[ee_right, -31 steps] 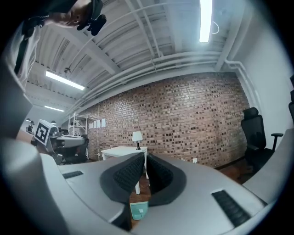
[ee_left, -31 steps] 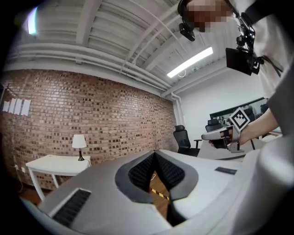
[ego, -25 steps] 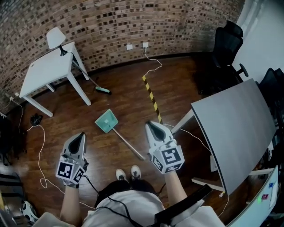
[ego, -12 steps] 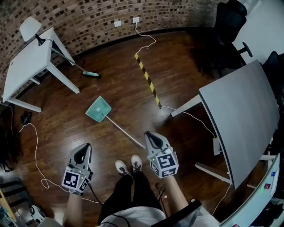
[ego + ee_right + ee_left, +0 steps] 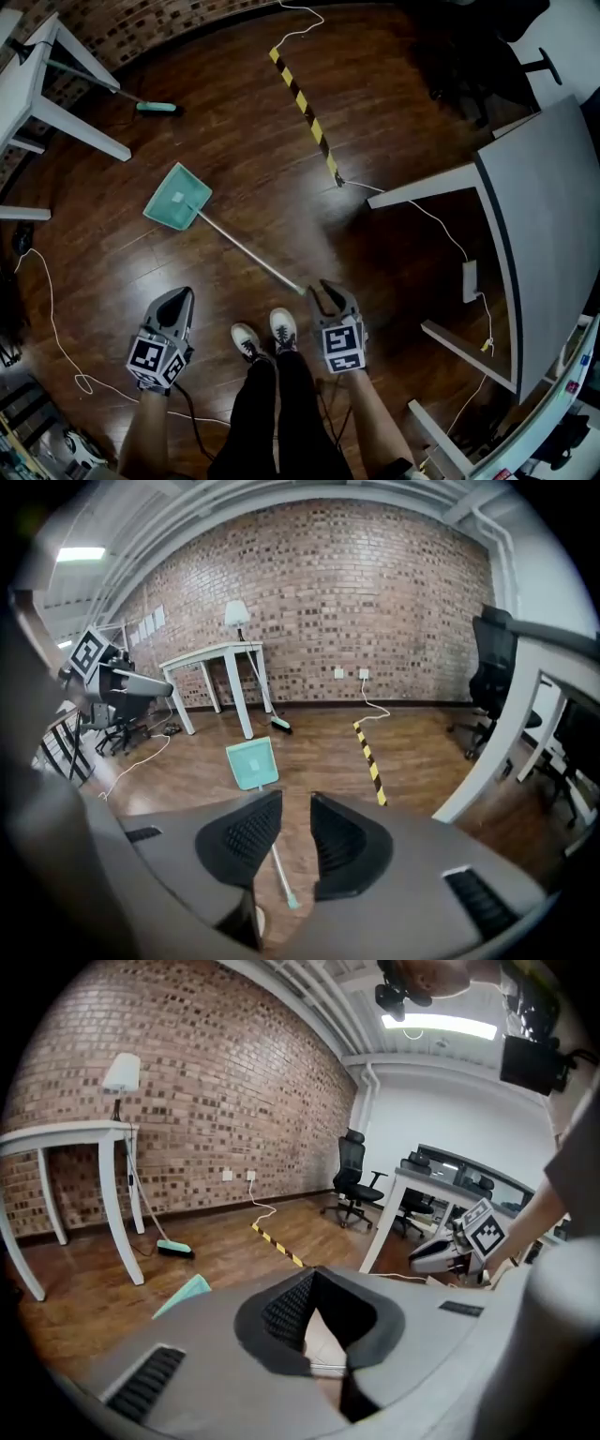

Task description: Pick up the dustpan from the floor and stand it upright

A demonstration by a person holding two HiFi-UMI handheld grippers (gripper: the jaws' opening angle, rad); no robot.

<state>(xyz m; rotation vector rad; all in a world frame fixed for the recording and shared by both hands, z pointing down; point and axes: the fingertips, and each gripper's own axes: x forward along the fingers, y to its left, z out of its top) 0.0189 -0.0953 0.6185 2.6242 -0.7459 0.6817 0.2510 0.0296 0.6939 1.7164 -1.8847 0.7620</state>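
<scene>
From the head view, the dustpan (image 5: 176, 197) lies flat on the wood floor (image 5: 281, 187), its teal pan to the far left and its handle (image 5: 248, 251) running near and right. The handle's end stops just beside the tips of the right gripper (image 5: 325, 290). The left gripper (image 5: 177, 297) hangs well apart from the dustpan, left of the shoes (image 5: 262, 333). A broom (image 5: 155, 107) lies further off by a white table (image 5: 33, 89), and striped tape (image 5: 305, 108) runs away beyond the handle. The left gripper view shows what the head view cannot: its jaw tips meet, with nothing held. Only a sliver of the pan (image 5: 183, 1296) peeps over the gripper's body and the handle is hidden, while the right gripper appears far to the right. The right gripper view gives the whole length. The pan (image 5: 251, 761) lies further off, opening away, and the handle (image 5: 279, 874) comes straight back towards the camera. The jaws stand apart, having just been opening. The handle's end shows in the gap between them, lying on the floor, with the pads not pressing on it.
</scene>
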